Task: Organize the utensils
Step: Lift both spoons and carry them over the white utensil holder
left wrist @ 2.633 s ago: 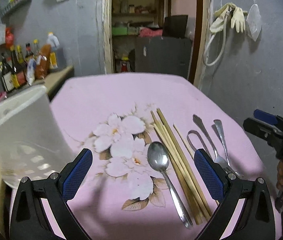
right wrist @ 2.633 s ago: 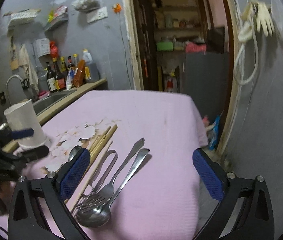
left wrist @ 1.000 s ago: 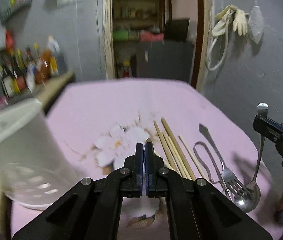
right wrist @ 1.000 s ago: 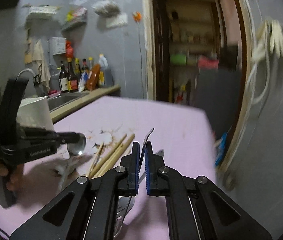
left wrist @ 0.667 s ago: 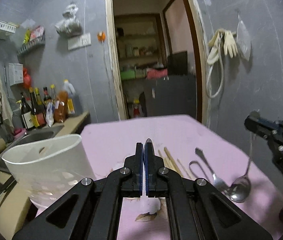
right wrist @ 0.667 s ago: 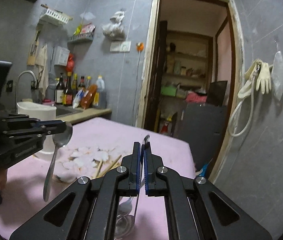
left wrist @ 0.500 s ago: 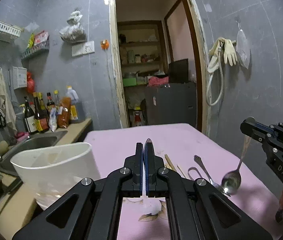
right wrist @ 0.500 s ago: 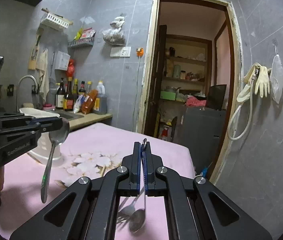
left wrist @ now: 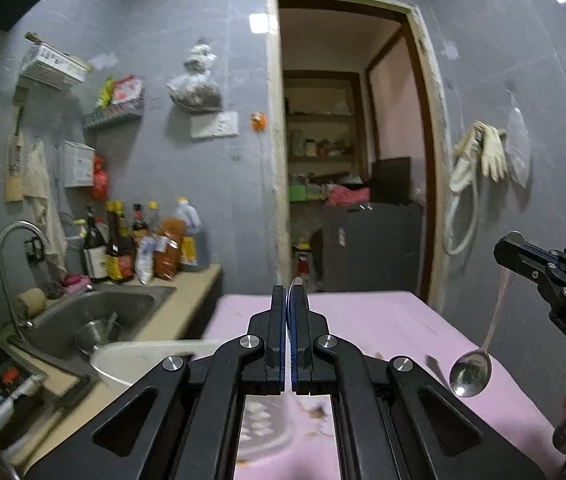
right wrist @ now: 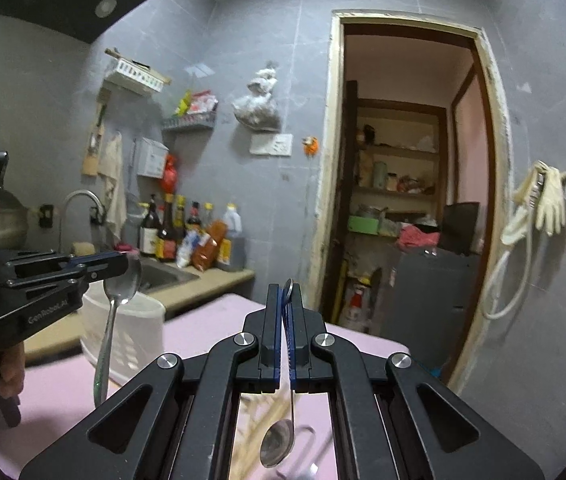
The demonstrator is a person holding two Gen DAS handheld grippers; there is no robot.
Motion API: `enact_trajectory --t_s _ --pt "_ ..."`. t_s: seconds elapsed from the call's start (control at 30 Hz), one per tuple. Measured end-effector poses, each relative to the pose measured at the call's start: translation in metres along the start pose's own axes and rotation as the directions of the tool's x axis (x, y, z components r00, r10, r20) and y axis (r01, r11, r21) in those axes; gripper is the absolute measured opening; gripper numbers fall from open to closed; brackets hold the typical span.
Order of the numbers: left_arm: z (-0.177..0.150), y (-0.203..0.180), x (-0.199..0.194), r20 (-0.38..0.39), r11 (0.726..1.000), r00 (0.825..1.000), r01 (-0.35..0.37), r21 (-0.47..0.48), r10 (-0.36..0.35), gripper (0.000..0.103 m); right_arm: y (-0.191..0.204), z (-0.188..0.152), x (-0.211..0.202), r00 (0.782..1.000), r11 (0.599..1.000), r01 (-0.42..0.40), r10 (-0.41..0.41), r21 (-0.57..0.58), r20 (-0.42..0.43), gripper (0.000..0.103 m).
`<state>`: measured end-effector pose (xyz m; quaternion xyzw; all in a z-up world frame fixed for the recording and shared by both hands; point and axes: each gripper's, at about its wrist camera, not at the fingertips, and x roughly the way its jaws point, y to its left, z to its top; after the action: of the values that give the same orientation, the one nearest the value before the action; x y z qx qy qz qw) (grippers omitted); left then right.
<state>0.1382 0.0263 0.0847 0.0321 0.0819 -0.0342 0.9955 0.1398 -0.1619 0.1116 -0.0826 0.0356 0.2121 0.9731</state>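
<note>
Your left gripper (right wrist: 125, 266) clamped a spoon (right wrist: 113, 320) hanging handle-down beside the white holder (right wrist: 123, 338) at the table's (left wrist: 383, 320) left edge; your right gripper (left wrist: 501, 254), farther off, pinched another spoon (left wrist: 479, 356) bowl-down.

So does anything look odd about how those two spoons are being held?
Yes. The left gripper pinches its spoon by the bowl, handle dangling; the right gripper holds its spoon by the handle tip, bowl down.
</note>
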Motion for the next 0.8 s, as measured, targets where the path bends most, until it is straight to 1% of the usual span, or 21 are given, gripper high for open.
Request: enact_trajectory --t_s 0.17,0.27,0.33,0.37,0.4,0.43,0.5,0.57,0.63,0.8 --pt "0.021 0.041 -0.002 0.033 0.997 0.996 -0.081 -0.017 0.082 0.000 0.020 0.030 0.021 0.997 0.998 -0.066 0.065 0.018 0.049 0.000" --pt "0.028 0.071 -0.004 0.053 0.989 0.988 -0.146 -0.032 0.147 0.000 0.031 0.049 0.036 0.991 0.993 -0.111 0.108 0.035 0.079 0.000" --pt "0.029 0.091 -0.008 0.089 0.976 0.972 -0.216 -0.036 0.218 0.000 0.039 0.061 0.046 0.987 0.990 -0.136 0.131 0.038 0.097 0.000" --pt "0.027 0.097 -0.010 0.101 0.971 0.965 -0.238 -0.034 0.240 0.000 0.044 0.066 0.052 0.984 0.988 -0.150 0.145 0.040 0.104 0.000" --pt "0.027 0.105 -0.011 0.117 0.963 0.956 -0.269 -0.035 0.271 0.000 0.049 0.071 0.058 0.981 0.986 -0.164 0.159 0.041 0.108 0.000" --pt "0.026 0.112 -0.011 0.129 0.955 0.946 -0.294 -0.035 0.296 0.000 0.055 0.074 0.065 0.979 0.983 -0.177 0.172 0.039 0.111 0.000" --pt "0.026 0.123 -0.006 0.137 0.944 0.934 -0.329 -0.032 0.330 0.000 0.065 0.079 0.075 0.975 0.980 -0.196 0.192 0.033 0.111 0.000" --pt "0.025 0.131 0.003 0.139 0.933 0.923 -0.359 -0.016 0.358 0.000 0.075 0.080 0.085 0.972 0.976 -0.215 0.211 0.026 0.107 0.000" --pt "0.021 0.134 0.012 0.133 0.926 0.918 -0.378 0.007 0.374 0.000 0.087 0.080 0.095 0.969 0.974 -0.228 0.225 0.014 0.098 0.000" --pt "0.001 0.134 0.042 0.091 0.915 0.915 -0.400 0.050 0.394 0.000 0.105 0.067 0.114 0.970 0.972 -0.236 0.236 -0.007 0.065 0.000"
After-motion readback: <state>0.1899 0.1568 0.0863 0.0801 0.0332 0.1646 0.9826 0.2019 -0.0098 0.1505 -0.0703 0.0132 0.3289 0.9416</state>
